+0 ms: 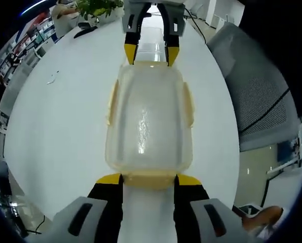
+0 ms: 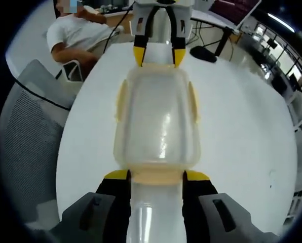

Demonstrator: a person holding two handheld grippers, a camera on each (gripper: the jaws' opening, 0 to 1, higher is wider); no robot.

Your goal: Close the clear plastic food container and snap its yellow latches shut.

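The clear plastic container [image 1: 148,121] lies on the white table [image 1: 65,126] with its lid on top. Pale yellow latches [image 1: 112,101] run along its long sides and ends. My left gripper [image 1: 149,179] is open, its yellow tips flanking the near end latch [image 1: 148,181]. My right gripper [image 1: 151,53] stands at the far end, open, tips at the two corners. In the right gripper view the container [image 2: 158,121] lies lengthwise between the right gripper [image 2: 156,176] and the left gripper [image 2: 158,55]. I cannot tell whether the latches are snapped down.
A grey mesh chair [image 1: 257,91] stands by one table edge, also seen as the chair [image 2: 29,121]. A person in a white shirt [image 2: 75,35] sits beyond the table. A potted plant [image 1: 98,7] and a black object [image 2: 204,53] lie at the table's ends.
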